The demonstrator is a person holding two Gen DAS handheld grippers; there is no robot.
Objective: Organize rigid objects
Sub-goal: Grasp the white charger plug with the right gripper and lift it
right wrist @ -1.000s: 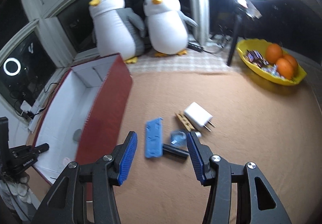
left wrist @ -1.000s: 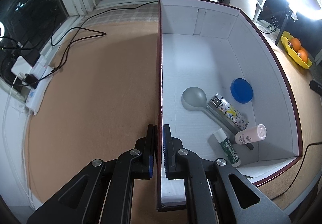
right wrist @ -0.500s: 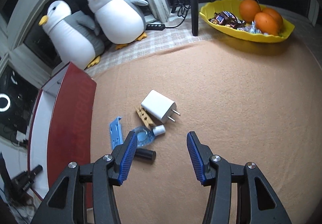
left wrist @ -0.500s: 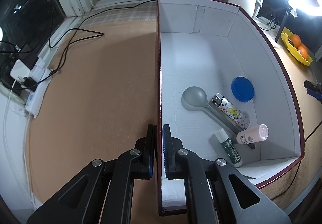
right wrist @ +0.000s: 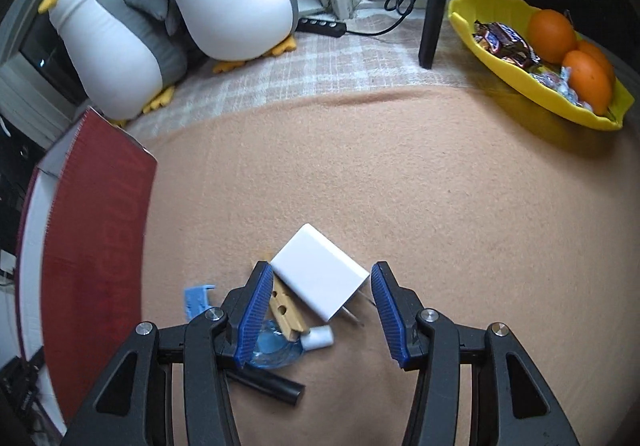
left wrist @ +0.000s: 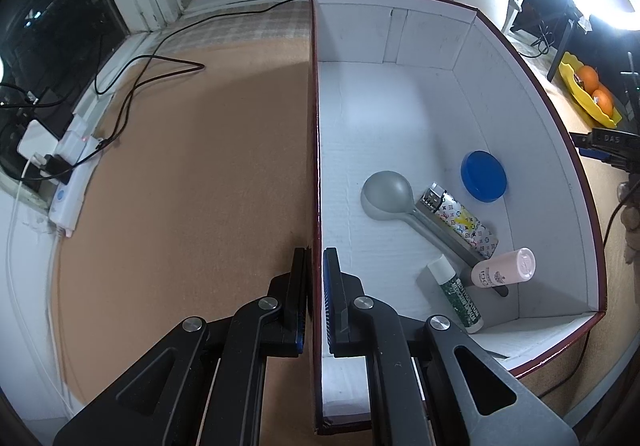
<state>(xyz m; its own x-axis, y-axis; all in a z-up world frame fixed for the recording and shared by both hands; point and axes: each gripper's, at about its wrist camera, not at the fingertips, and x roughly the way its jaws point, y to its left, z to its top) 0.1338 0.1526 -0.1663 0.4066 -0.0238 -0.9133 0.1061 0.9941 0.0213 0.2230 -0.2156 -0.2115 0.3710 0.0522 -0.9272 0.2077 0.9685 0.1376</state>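
In the left wrist view, the left tool [left wrist: 315,300] was clamped on the near wall of the box [left wrist: 436,33], one finger outside and one inside. On the box floor lay a spoon [left wrist: 387,191], a lighter [left wrist: 460,219] beside its handle, a blue lid [left wrist: 483,176], a pink bottle [left wrist: 504,268] across the handle's end and a green tube [left wrist: 458,294]; the handle's tip was hidden under the bottle. The right edge cut off most of a dark device and a hand. In the right wrist view, the right tool [right wrist: 318,316] stood with its fingers apart, gripping nothing, over a small pile on the brown surface [right wrist: 400,173]. The charger [right wrist: 320,276] lay between the fingers, apart from both pads as far as could be seen. The left finger covered part of a clothespin [right wrist: 285,312] and a clear blue bottle [right wrist: 276,350] with a white cap. A blue plastic piece [right wrist: 196,300] and a black cylinder [right wrist: 276,386] were half hidden behind the tool. The box's red wall was blurred at left.
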